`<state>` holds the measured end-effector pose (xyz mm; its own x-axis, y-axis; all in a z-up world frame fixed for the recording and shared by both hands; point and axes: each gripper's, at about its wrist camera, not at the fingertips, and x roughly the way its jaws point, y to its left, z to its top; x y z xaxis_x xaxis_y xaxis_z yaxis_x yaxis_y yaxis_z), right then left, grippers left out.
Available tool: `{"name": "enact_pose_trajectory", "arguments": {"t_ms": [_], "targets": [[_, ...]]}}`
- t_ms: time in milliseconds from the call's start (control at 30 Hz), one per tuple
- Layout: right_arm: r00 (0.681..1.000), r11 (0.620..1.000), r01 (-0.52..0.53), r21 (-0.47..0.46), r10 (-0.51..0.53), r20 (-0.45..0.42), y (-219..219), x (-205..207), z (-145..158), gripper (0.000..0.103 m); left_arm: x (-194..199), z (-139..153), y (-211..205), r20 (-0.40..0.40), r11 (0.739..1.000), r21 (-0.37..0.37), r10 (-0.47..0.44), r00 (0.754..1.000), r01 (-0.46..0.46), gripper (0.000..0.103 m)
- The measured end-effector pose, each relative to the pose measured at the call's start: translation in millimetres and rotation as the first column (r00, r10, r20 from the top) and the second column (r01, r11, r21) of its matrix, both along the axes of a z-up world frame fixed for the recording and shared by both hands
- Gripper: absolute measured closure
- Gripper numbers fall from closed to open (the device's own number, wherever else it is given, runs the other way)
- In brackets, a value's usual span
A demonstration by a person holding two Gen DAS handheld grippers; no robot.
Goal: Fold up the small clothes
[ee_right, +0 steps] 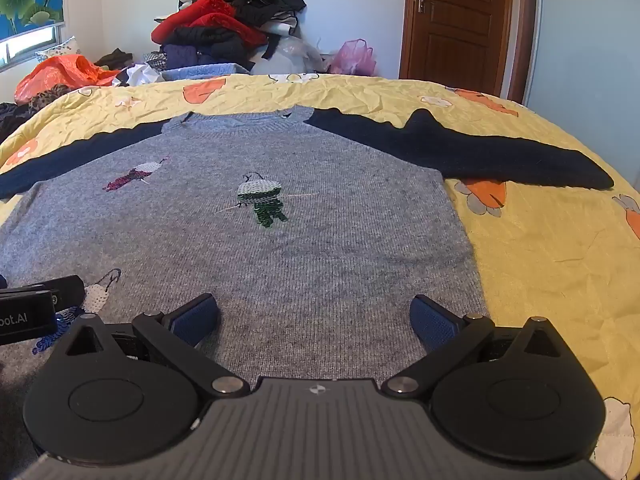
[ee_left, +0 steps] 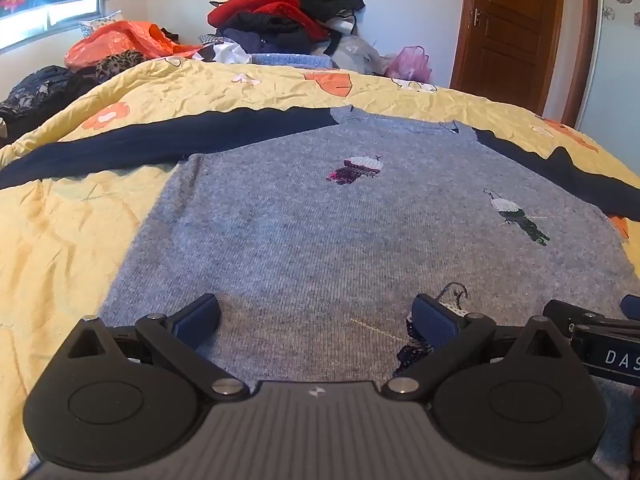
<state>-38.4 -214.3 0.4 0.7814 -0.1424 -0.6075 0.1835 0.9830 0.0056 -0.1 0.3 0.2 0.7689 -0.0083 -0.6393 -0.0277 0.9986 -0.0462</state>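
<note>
- Left wrist view: blue-padded fingers of the left tool (ee_left: 316, 320) stand spread as wide as they go, nothing between them, hovering low over the near part of the grey sweater (ee_left: 320, 216).
- The sweater lies flat, front up, on the yellow quilt (ee_left: 60, 240) of the bed, neckline away from the camera, and its navy left sleeve (ee_left: 160, 140) stretches out to the side.
- At the right edge, part of the right tool shows close beside this one.
- Right wrist view: the right tool (ee_right: 314, 320) is equally wide and empty, over the sweater's near part close to its right side seam.
- The navy right sleeve (ee_right: 480, 152) reaches across the quilt towards the bed's edge; a sequined figure (ee_right: 262, 200) sits mid-chest.
- A heap of clothes (ee_right: 228, 24) is piled well beyond the bed.
- Risks, as I judge them: the pads could pinch quilt along with knit, dragging the cover; seizing one layer only would leave the back behind and skew the fold; the two tools, so near each other, might collide; sequins may snag a pad.
</note>
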Motion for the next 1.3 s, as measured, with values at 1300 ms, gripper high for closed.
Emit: {"name": "enact_pose_trajectory", "arguments": {"t_ms": [1300], "targets": [[1.000, 1.000, 0.000, -0.003, 0.000, 0.000, 0.7, -1.0, 0.0, 0.000, 0.2, 0.9, -1.6, -0.017, 0.999, 0.033, -0.018, 1.000, 0.019, 0.000]]}}
